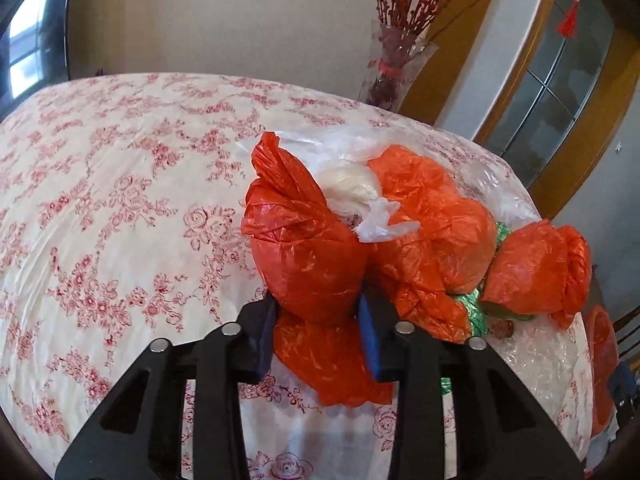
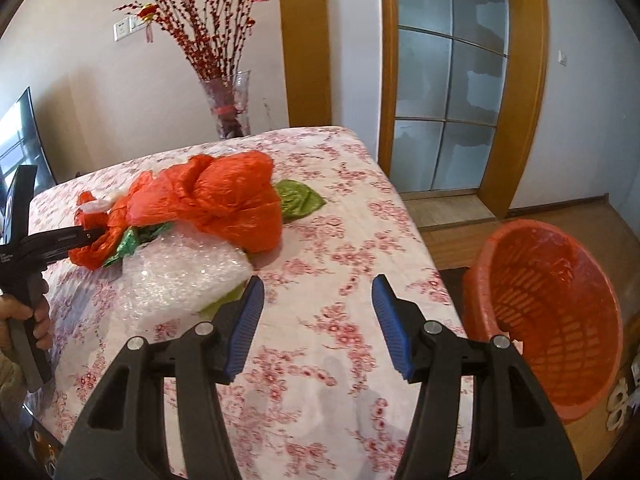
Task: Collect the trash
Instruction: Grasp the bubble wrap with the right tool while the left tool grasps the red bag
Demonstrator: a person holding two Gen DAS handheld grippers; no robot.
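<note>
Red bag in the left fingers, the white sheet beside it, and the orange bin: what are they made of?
Red bag: thin plastic film, glossy, crinkled and semi-translucent.
White sheet: looks like bubble wrap, clear plastic with a dimpled, shiny surface.
Orange bin: rigid moulded plastic, probably, with a slotted lattice wall and a dull, whitish-scuffed finish.

right gripper [image 2: 318, 320] open above floral table [image 2: 352, 248] | red bags [image 2: 224, 200], bubble wrap [image 2: 184, 276] left | orange basket [image 2: 548, 316] right

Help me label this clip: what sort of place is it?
Probably a home living or dining room: a floral tablecloth, a vase of red branches, a wood-framed glass door.
</note>
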